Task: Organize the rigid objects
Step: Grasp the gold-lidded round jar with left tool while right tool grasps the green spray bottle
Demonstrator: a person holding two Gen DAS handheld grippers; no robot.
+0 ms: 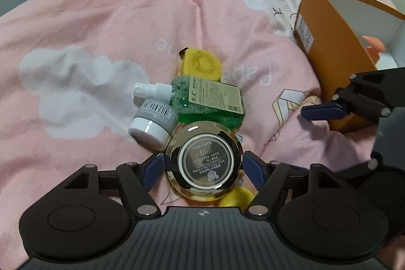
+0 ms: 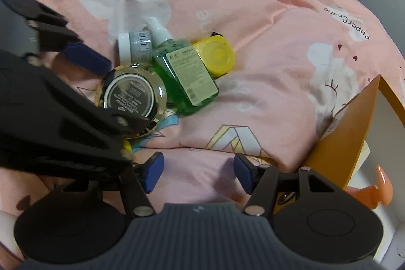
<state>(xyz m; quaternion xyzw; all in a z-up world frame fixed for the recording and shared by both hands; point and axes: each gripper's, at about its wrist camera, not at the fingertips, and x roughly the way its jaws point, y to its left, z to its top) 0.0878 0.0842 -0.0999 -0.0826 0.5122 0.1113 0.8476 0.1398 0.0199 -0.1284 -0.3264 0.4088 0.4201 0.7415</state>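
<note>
Pink quilt (image 1: 101, 24), round glossy gold compact (image 1: 204, 160).

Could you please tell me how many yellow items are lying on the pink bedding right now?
2. One yellow case lies beyond the green bottle; another yellow item peeks out beneath the gold compact, between the left gripper's fingers. More may be hidden underneath.

Heaped together on the pink bed: gold compact (image 1: 204, 159) nearest, tilted, mirrored label face up; green bottle (image 1: 210, 100) lying flat behind it, white spray cap pointing left; small grey jar (image 1: 153, 122) on its side, left; yellow case (image 1: 201, 65) farthest.
</note>
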